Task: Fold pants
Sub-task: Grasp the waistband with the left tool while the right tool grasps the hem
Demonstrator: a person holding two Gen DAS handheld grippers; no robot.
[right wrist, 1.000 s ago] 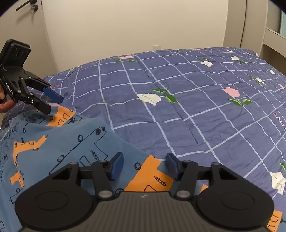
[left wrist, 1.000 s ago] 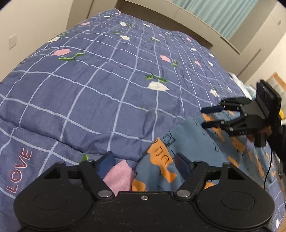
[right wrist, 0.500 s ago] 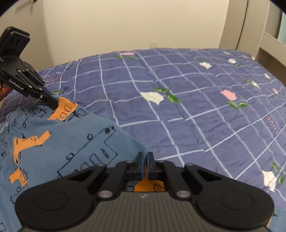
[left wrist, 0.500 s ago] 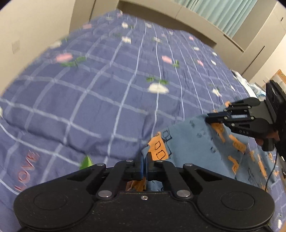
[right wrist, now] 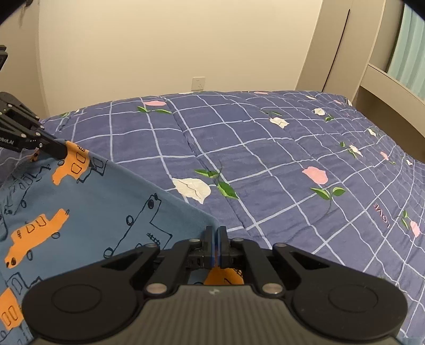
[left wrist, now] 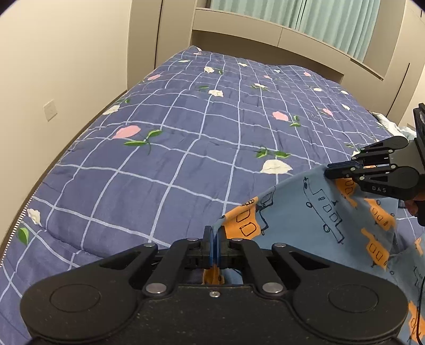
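Note:
The pants (left wrist: 305, 220) are blue with orange vehicle prints and dark line drawings. They hang stretched between my two grippers above the bed. My left gripper (left wrist: 214, 238) is shut on one corner of the pants edge. My right gripper (right wrist: 215, 238) is shut on the other corner of the pants (right wrist: 79, 212). The right gripper also shows at the right in the left wrist view (left wrist: 329, 169). The left gripper shows at the left in the right wrist view (right wrist: 62, 151). The lower part of the pants is hidden below both views.
The bed carries a navy quilt (left wrist: 186, 132) with a white grid and flower prints. A beige wall (right wrist: 159, 53) with an outlet (right wrist: 198, 82) stands beyond it. A headboard shelf (left wrist: 265, 37) and green curtains (left wrist: 318, 18) are at the far end.
Both grippers were open over the pants edge a second ago. They closed on it and have lifted it, so the fabric now hangs taut between them.

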